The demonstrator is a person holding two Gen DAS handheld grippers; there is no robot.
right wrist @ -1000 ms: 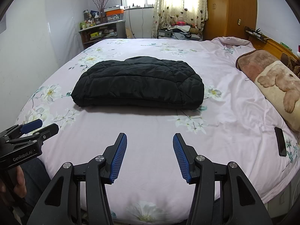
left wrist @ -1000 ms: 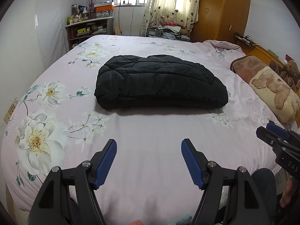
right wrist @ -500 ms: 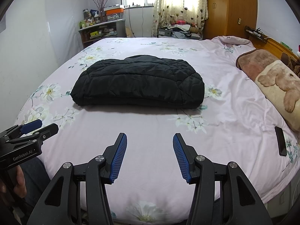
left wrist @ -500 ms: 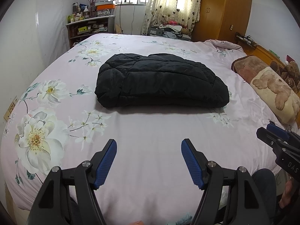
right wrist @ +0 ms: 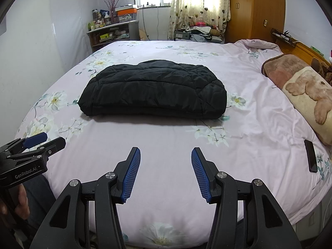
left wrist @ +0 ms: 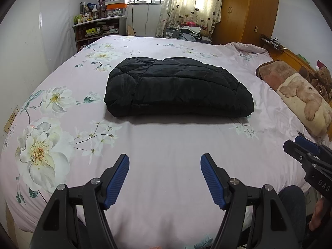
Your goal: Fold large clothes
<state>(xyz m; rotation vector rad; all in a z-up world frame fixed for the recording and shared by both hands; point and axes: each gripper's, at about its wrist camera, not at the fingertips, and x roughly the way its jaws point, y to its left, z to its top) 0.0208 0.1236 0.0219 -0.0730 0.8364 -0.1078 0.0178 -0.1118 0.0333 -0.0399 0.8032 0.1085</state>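
Observation:
A black quilted jacket (left wrist: 178, 87) (right wrist: 153, 91) lies folded into a thick rectangular bundle in the middle of the bed. My left gripper (left wrist: 165, 160) hovers over the pink floral bedspread (left wrist: 166, 145) near the bed's front edge, well short of the jacket, open with nothing between its blue pads. My right gripper (right wrist: 165, 153) is held the same way beside it, open and empty. Each gripper also shows at the edge of the other's view: the right gripper (left wrist: 298, 143) at the right side, the left gripper (right wrist: 44, 140) at the left side.
A bear-print pillow (right wrist: 311, 95) and a brown blanket (right wrist: 284, 70) lie at the bed's right side, with a black phone (right wrist: 310, 155) near the right edge. A cluttered shelf (left wrist: 97, 29), a window with curtains and a wooden wardrobe (left wrist: 249, 12) stand beyond the bed. A person's hand (right wrist: 20, 203) grips the left handle.

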